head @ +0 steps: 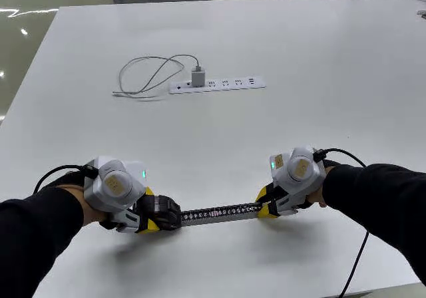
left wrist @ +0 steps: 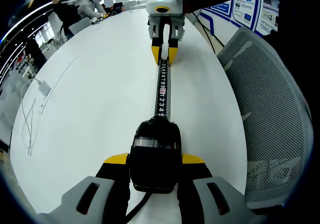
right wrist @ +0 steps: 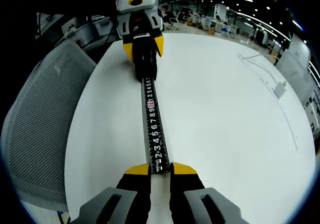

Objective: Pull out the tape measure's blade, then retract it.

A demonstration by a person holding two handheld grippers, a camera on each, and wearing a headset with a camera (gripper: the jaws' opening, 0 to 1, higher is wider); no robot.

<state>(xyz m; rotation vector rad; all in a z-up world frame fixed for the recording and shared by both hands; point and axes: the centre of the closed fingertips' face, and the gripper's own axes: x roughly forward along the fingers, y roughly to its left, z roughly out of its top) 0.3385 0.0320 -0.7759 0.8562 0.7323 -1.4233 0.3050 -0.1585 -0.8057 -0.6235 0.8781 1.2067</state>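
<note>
— Along the near edge of the white bench, what joins the two tools?

— A narrow, flat blade of grey metal, printed with black numerals and one red mark. It lies drawn out on the smooth matte surface. In the head view it runs from the 9 o'clock side to the 3 o'clock side.

— Where is its housing?

— At the 9 o'clock end. The tape measure case is a rounded block of glossy black plastic. It sits between the yellow-tipped jaws of the left hand-held gripper. The jaws stand as wide apart as the case and press on its two sides.

— And the 3 o'clock end?

— The right hand-held gripper has its jaws drawn almost together. They pinch the blade's tip between their yellow ends, and the lowest numerals lie just ahead of them. Both tools have pale grey bodies and black jaw arms, and black sleeves reach in behind them.

— What else rests on the bench?

— Toward 12 o'clock, well apart from the tape, lies a long white power strip. A small boxy charger is plugged into it, and its thin cable loops off toward 10 o'clock. A grey mesh chair back stands beside the bench edge.
</note>
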